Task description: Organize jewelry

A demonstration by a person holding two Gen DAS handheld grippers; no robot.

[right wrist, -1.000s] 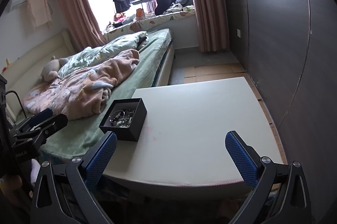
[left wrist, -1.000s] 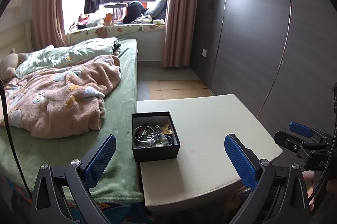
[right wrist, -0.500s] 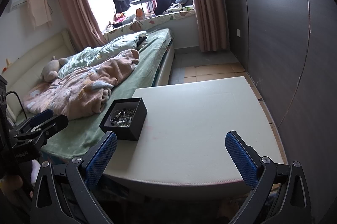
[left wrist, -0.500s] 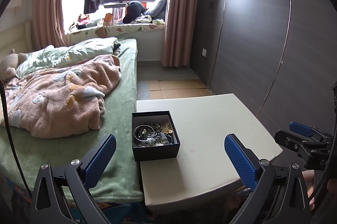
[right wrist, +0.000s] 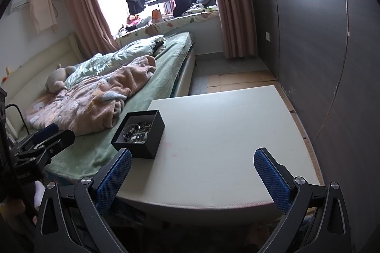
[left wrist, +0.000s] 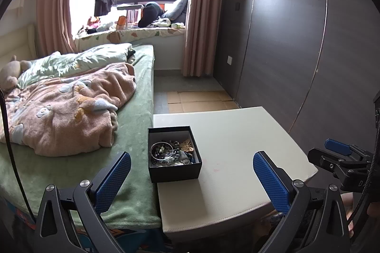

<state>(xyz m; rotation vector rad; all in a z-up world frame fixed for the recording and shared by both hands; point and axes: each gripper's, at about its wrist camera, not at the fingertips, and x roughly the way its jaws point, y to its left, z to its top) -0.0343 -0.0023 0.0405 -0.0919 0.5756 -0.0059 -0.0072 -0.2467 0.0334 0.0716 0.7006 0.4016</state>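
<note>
Left gripper (left wrist: pixel 190 172) and right gripper (right wrist: pixel 192 172) both wide, empty, same as a second ago; we see jewelry (left wrist: pixel 171 151) heaped in box (left wrist: pixel 174 171), frame centre-left on table (left wrist: pixel 237 134). Nothing moved.

Open worktop, one obstacle
The worktop (right wrist: pixel 225 134) lies bare except the black box (right wrist: pixel 140 136) at its bed-side edge.

black box (left wrist: pixel 174 174) | cream table (left wrist: pixel 237 134) | green bedsheet (left wrist: pixel 133 141) | blue claw pads (left wrist: pixel 269 180)
</note>
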